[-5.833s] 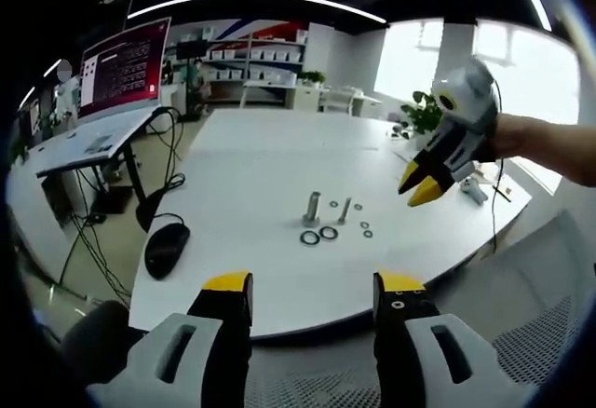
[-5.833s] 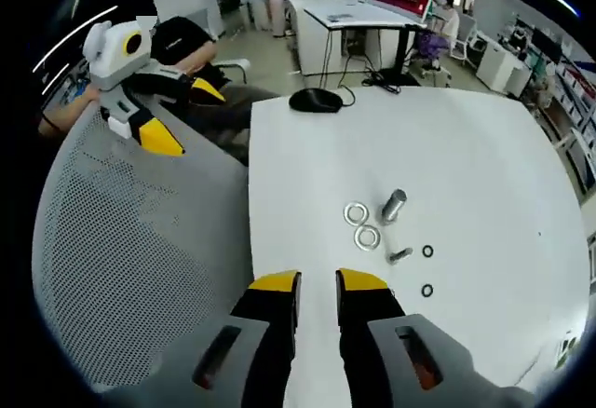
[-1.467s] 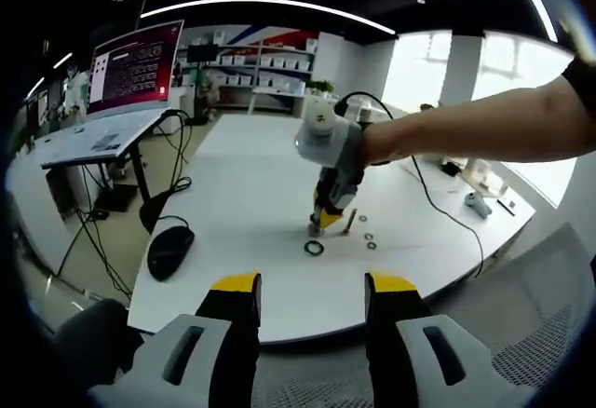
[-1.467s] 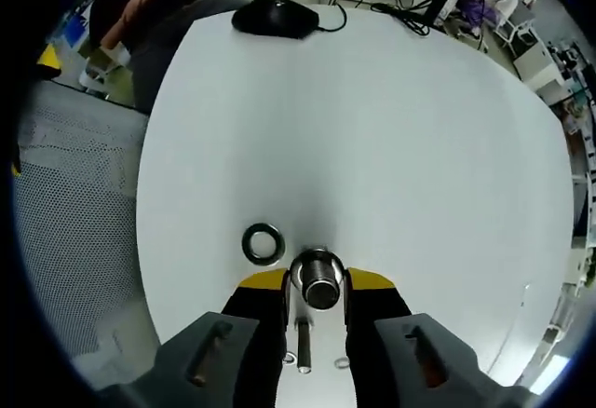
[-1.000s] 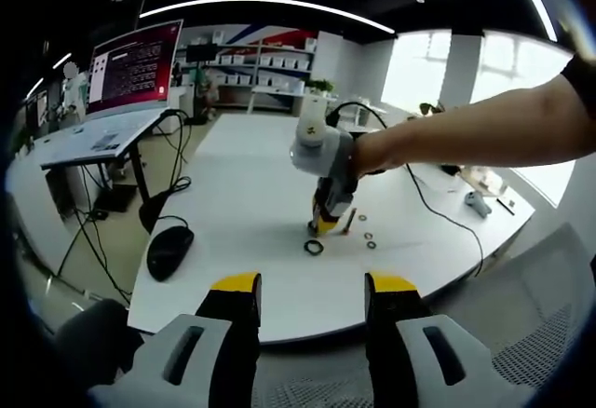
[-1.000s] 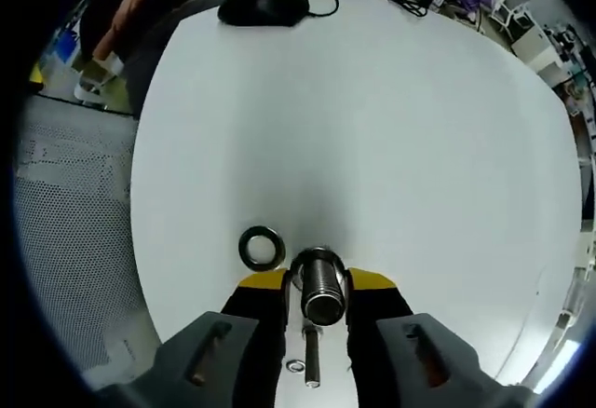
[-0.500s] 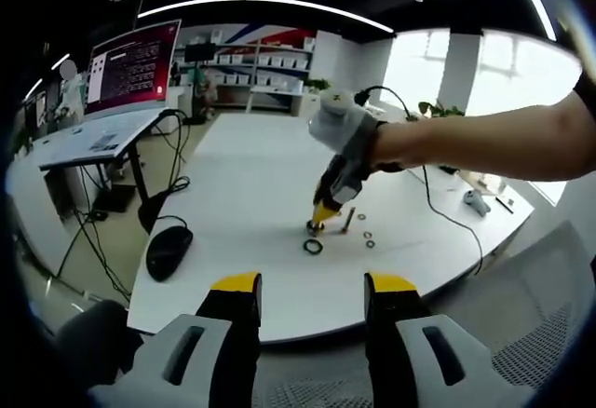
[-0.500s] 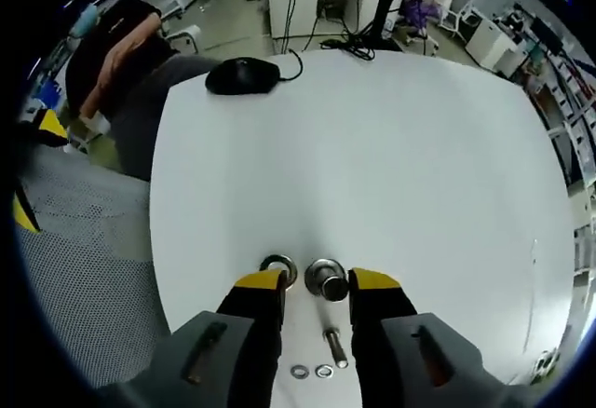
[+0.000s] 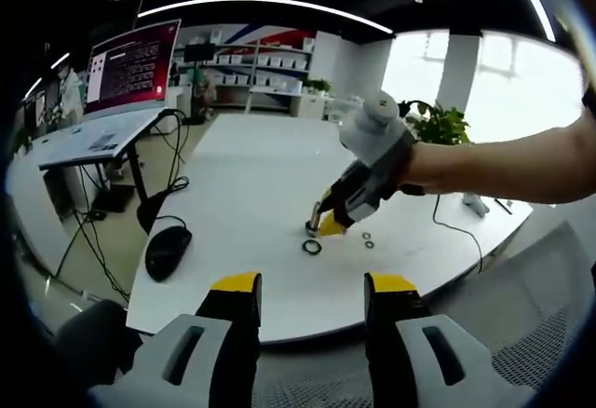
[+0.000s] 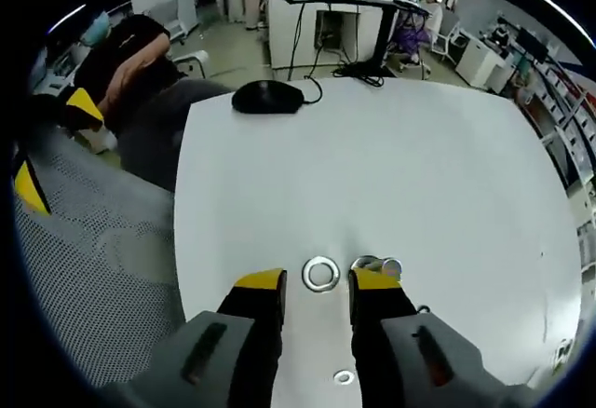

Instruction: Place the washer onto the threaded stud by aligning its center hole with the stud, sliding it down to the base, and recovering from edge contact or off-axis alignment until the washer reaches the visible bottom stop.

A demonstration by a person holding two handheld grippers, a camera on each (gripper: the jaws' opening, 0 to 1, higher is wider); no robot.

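Approaching the pick is the step in hand: the right gripper hangs low over the white counter with its jaws parted and holding nothing. The washer lies flat on the counter just ahead of the jaw tips, in the gap between them and nearer the left-hand jaw. The threaded stud stands just beyond the tip of the right-hand jaw, partly hidden by it; washer and stud sit close together but apart. A smaller ring lies on the counter between the jaw bodies, behind the tips.

In the left gripper view the right gripper reaches in from the right, its yellow tips down at the stud, with the washer on the counter just on the near side. The left gripper is held off the counter edge, jaws wide apart and empty. A black mouse rests well to the left of those jaws.

Judgement: the washer is not yet lifted, so the task is at an early stage. The next move calls for closing on the washer's rim, then raising it clear of the stud top.

Against the picture of half a second ago, the stud now sits off the right-hand jaw rather than between the two, and the washer has taken the middle.
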